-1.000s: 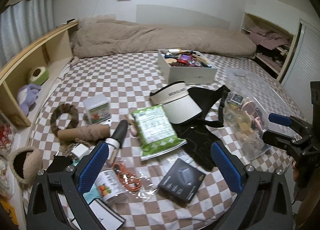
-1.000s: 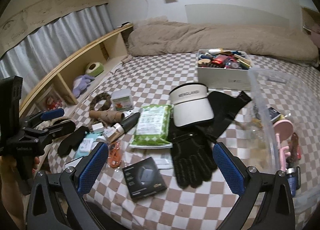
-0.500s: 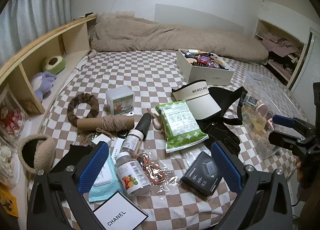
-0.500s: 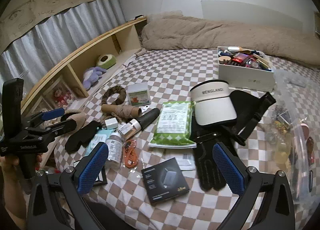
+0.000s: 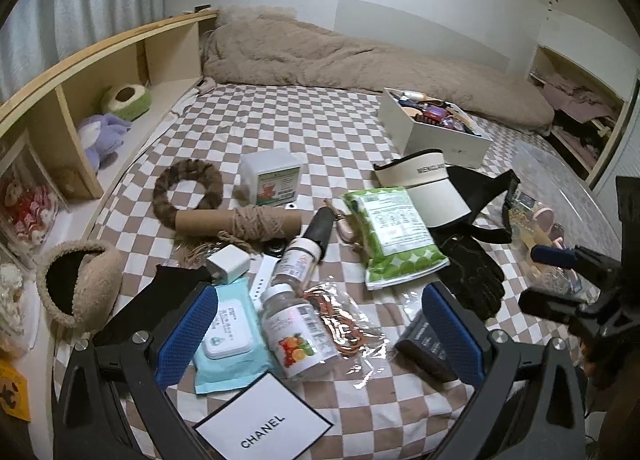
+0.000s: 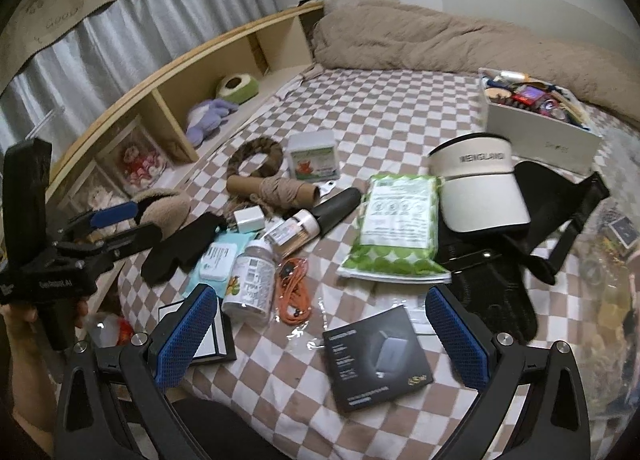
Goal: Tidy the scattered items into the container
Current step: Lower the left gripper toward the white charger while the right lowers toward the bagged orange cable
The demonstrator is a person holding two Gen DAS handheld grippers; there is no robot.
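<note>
Below, on the brown-and-white checked bed, my left gripper hangs wide open and empty over a light-blue wet-wipe pack and a clear fruit-label bottle. Centre, a green-and-white pouch touches a cream sun visor. My right gripper, likewise wide and empty, hovers above a black flat box; the clear plastic container sits far right.

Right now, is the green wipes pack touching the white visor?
Touching. In the right wrist view, the green wipes pack has its upper right corner against the white visor, with no checkered sheet showing between them; the left wrist view agrees.
</note>
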